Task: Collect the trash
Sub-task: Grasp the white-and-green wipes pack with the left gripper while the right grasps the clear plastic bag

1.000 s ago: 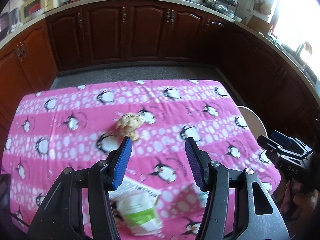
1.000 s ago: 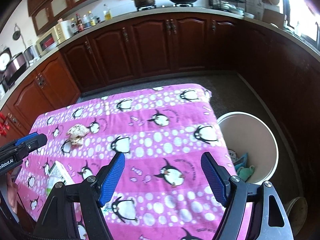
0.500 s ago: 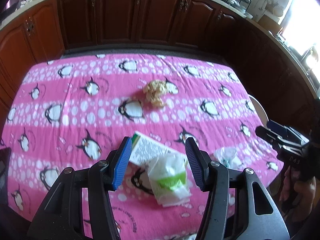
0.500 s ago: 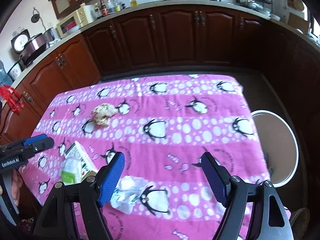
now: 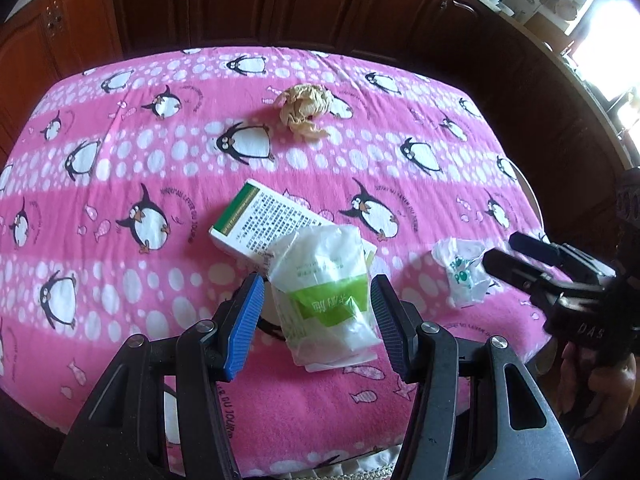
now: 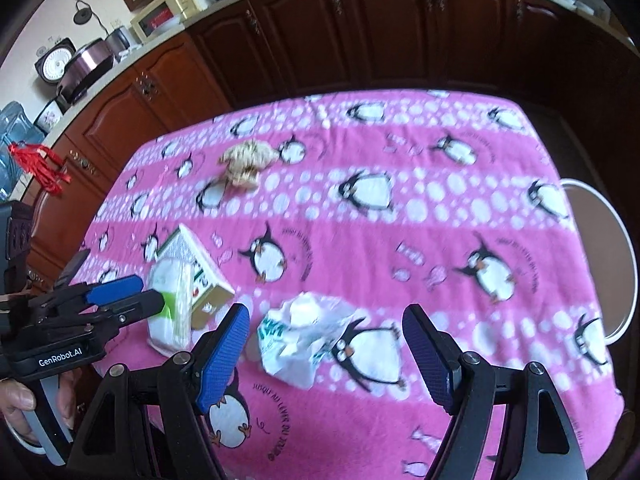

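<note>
A white and green plastic packet [image 5: 324,300] lies on a white and green carton [image 5: 264,224] near the front of the pink penguin tablecloth [image 5: 120,168]. My left gripper [image 5: 317,284] is open, one finger on each side of the packet, and neither pad presses on it. To the right lies a crumpled white plastic bag [image 6: 304,332] with green print. Above it hovers my right gripper [image 6: 326,316], open wide. A crumpled brown paper ball [image 5: 304,108] sits farther back. The same packet [image 6: 168,304] shows in the right wrist view beside the left gripper [image 6: 148,292].
A white bin [image 6: 624,264] stands on the floor off the table's right edge. Dark wooden cabinets [image 6: 360,32] run behind the table, with a microwave [image 6: 168,12] and a cooker [image 6: 84,68] on the counter. A hand [image 6: 20,404] holds the left gripper's handle.
Both grippers have sunk toward the table and tipped downward. The packet now lies between the left fingers and the crumpled bag under the right ones. Neither opening has changed.
</note>
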A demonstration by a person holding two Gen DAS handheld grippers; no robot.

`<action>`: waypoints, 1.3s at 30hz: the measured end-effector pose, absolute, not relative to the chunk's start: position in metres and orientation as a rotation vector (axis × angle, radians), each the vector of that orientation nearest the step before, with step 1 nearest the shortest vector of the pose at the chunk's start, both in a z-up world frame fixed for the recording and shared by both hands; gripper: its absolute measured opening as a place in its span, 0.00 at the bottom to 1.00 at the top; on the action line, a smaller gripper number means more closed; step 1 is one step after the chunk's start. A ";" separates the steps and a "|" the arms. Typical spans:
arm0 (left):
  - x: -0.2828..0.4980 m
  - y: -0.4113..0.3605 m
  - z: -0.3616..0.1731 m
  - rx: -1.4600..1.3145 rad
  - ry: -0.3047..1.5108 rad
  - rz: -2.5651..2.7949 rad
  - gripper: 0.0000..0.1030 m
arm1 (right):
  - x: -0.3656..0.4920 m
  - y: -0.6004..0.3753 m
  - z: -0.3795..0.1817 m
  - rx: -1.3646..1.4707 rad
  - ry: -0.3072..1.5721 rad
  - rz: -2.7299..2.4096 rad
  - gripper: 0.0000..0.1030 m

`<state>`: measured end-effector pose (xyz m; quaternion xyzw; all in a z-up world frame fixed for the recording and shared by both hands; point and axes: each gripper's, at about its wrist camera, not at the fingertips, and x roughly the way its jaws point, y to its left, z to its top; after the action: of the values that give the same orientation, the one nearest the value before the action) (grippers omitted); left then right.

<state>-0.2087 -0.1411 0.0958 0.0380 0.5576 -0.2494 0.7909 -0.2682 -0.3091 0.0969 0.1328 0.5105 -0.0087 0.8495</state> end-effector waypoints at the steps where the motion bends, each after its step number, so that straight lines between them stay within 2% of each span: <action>1: -0.208 -0.142 0.093 0.081 1.207 -0.532 0.53 | -0.267 -0.308 0.093 0.284 1.088 -0.014 0.74; 16: -0.211 -0.151 0.078 0.110 1.208 -0.545 0.52 | -0.258 -0.305 0.061 0.347 1.159 0.022 0.74; 20: -0.210 -0.149 0.079 0.096 1.205 -0.545 0.50 | -0.258 -0.306 0.059 0.363 1.157 0.029 0.63; 22: -0.211 -0.148 0.080 0.095 1.200 -0.546 0.47 | -0.259 -0.306 0.059 0.370 1.152 0.038 0.54; 23: -0.211 -0.148 0.081 0.097 1.195 -0.545 0.45 | -0.260 -0.306 0.059 0.368 1.150 0.043 0.45; 27: -0.214 -0.145 0.085 0.090 1.172 -0.554 0.31 | -0.263 -0.302 0.061 0.347 1.140 0.062 0.33; 31: -0.216 -0.143 0.091 0.087 1.161 -0.583 0.23 | -0.267 -0.300 0.073 0.322 1.105 0.077 0.29; 39: -0.220 -0.139 0.117 0.091 1.102 -0.597 0.21 | -0.272 -0.304 0.107 0.304 1.021 0.082 0.29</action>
<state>-0.2203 -0.1386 0.1173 0.0424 0.5152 -0.2794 0.8091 -0.2724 -0.3042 0.1068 0.1451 0.4866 0.0392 0.8606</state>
